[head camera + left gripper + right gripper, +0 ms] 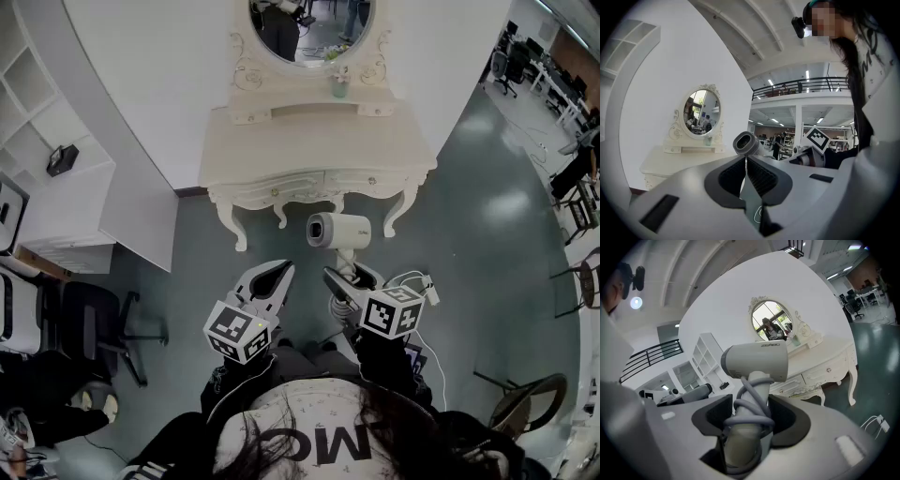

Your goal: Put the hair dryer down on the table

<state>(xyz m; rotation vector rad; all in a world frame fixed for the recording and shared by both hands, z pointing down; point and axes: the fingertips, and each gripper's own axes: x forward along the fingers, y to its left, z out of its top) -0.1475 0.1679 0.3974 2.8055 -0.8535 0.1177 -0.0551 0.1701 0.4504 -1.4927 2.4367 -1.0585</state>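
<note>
R gripper point(749, 420) jaws wide, clamping hair dryer point(757, 361) handle, barrel at 12 o'clock; L gripper point(746, 164) jaws together, empty.

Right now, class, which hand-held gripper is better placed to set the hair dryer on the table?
Right: the right hand-held gripper clamps the hair dryer by its handle, facing the table. The left hand-held gripper is shut and empty.
</note>
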